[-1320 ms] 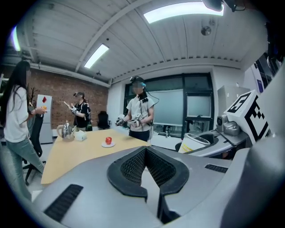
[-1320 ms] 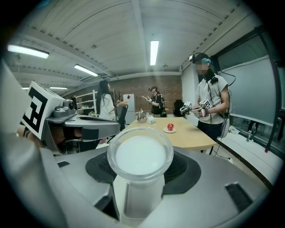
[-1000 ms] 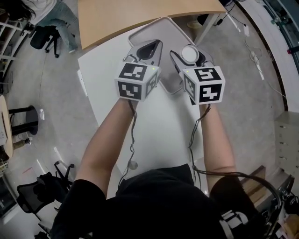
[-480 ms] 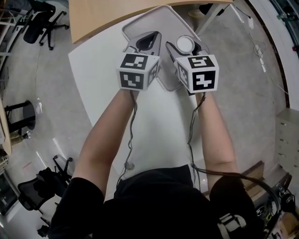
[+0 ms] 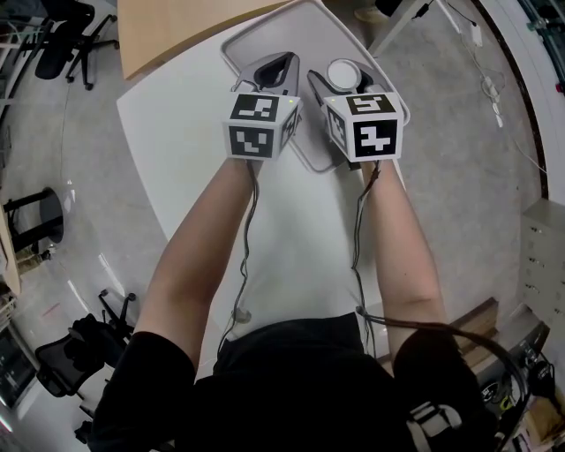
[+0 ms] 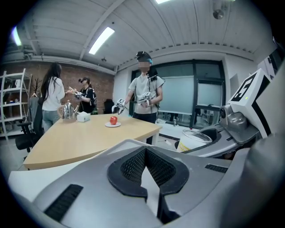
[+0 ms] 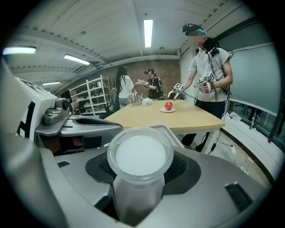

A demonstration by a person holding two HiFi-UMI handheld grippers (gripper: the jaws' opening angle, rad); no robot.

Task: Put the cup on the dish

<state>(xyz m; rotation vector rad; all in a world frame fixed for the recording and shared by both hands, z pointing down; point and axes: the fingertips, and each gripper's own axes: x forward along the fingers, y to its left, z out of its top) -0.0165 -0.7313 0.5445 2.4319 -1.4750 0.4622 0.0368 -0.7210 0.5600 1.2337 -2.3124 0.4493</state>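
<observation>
A clear plastic cup point(image 5: 345, 72) with a milky white inside sits upright between the jaws of my right gripper point(image 5: 342, 83), which is shut on it. The right gripper view has the cup point(image 7: 140, 158) filling the middle. Beneath both grippers a white rounded tray-like dish point(image 5: 237, 42) lies on the white table point(image 5: 177, 150). The cup is over the dish's right part; I cannot tell whether it touches. My left gripper point(image 5: 279, 65) hovers beside it over the dish, jaws together with nothing in them point(image 6: 143, 150).
A wooden table point(image 5: 168, 26) butts against the far side of the white one; on it stand an apple on a small plate point(image 7: 168, 106) and a kettle point(image 6: 67, 111). Three people stand around that table. Office chairs point(image 5: 62, 35) are on the floor at left.
Both grippers have shifted a little farther out over the dish, side by side. The cup has stayed in the right gripper throughout.
</observation>
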